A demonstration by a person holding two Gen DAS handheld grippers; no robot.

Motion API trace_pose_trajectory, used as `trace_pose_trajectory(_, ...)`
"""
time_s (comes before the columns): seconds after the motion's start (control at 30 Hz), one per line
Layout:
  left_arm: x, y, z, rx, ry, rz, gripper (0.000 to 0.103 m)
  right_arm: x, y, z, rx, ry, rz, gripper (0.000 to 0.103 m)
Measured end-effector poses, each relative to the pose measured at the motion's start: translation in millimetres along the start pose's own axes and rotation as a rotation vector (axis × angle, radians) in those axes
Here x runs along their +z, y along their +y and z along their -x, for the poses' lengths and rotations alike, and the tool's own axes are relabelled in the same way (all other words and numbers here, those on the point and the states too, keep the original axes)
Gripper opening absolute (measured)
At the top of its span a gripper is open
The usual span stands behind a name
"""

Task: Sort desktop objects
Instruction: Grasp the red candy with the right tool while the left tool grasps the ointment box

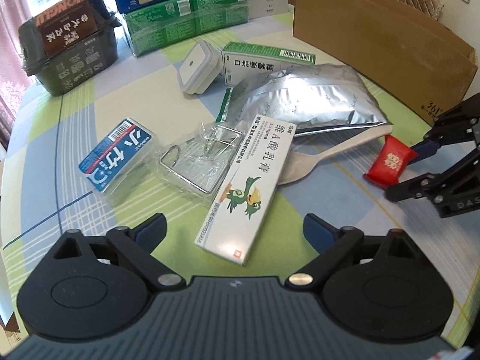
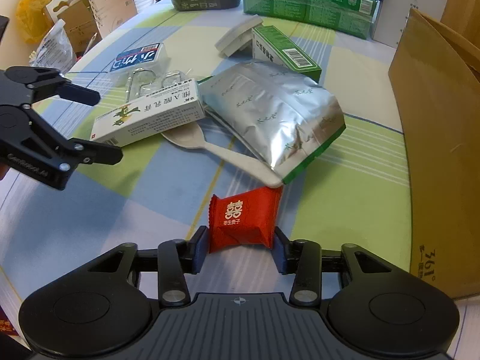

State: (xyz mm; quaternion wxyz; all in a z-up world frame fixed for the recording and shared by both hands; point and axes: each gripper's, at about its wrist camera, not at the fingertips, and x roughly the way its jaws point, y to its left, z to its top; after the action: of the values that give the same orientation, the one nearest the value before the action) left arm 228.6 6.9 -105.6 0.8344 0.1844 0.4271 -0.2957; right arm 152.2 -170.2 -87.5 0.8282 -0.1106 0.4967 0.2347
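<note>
My right gripper (image 2: 240,240) is shut on a red candy packet (image 2: 244,219), its pads pressing both sides just above the checked tablecloth. In the left wrist view that packet (image 1: 387,162) sits at the right between the right gripper's fingers. My left gripper (image 1: 234,225) is open, hovering over the near end of a white ointment box (image 1: 249,186) with a green bird on it. A silver foil pouch (image 2: 276,108) lies on the handle of a beige spoon (image 2: 216,150). The cardboard box (image 2: 435,120) stands open at the right.
A clear case with a blue label (image 1: 117,153), a clear packet of wire hooks (image 1: 195,159), a white square plug (image 1: 198,66) and a green-and-white carton (image 1: 264,60) lie behind. A dark food tub (image 1: 69,51) and stacked green packs (image 1: 186,15) line the far edge.
</note>
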Motion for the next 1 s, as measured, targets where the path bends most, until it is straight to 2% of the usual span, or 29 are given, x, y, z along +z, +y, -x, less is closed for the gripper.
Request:
trace_pose_trajectory(0.03,0.7,0.1,-2.8,-0.003,0.005,-0.004,0.090,-0.5,-1.3,0.8,-0.004,-0.009,-0.005,0.058)
trace_pose_trajectory(0.1,1.3,-0.5,-7.4,-0.008,0.015,-0.015,0.078,-1.0,-3.5,2.5,-0.009,-0.023,-0.014,0.065)
trace_pose_trajectory(0.13,1.2,-1.1,-9.0,-0.009,0.018,-0.019,0.074,-0.9,-3.9,2.9,-0.009,-0.029,-0.017,0.066)
trace_pose_trajectory(0.17,1.1,-1.9,-10.2,-0.008,0.022,-0.023,0.066,-0.7,-3.8,3.1,-0.008,-0.033,-0.017,0.066)
trace_pose_trajectory(0.23,-1.3,-4.6,-10.6,-0.004,0.034,-0.026,0.046,-0.2,-3.2,3.2,-0.011,-0.040,-0.014,0.066)
trace_pose_trajectory(0.3,-5.5,-9.3,-6.7,0.002,0.045,-0.029,0.038,0.8,-2.9,2.7,-0.014,-0.045,-0.023,0.066)
trace_pose_trajectory(0.4,-15.2,-18.6,4.7,-0.003,0.070,-0.026,0.034,2.1,-1.5,0.9,-0.027,-0.047,-0.029,0.066)
trace_pose_trajectory(0.6,-41.5,-34.4,28.3,-0.017,0.089,0.023,0.033,-1.0,3.2,-7.0,-0.048,-0.040,0.033,0.065)
trace_pose_trajectory(0.67,-48.6,-37.6,33.5,-0.020,0.088,0.038,0.033,-2.5,0.9,-6.1,-0.034,-0.043,0.039,0.058)
trace_pose_trajectory(0.7,-51.9,-39.1,35.9,-0.018,0.085,0.046,0.033,-3.1,-0.7,-4.8,-0.023,-0.045,0.039,0.050)
trace_pose_trajectory(0.73,-54.0,-39.9,37.6,-0.018,0.084,0.055,0.033,-3.8,-1.4,-3.2,-0.014,-0.041,0.039,0.046)
trace_pose_trajectory(0.8,-56.5,-41.1,40.4,-0.016,0.080,0.067,0.033,-6.9,-3.0,1.1,-0.001,-0.026,0.041,0.046)
trace_pose_trajectory(1.0,-54.8,-44.5,42.7,-0.009,0.066,0.070,0.048,-25.2,-15.2,18.2,0.029,0.001,0.034,0.046)
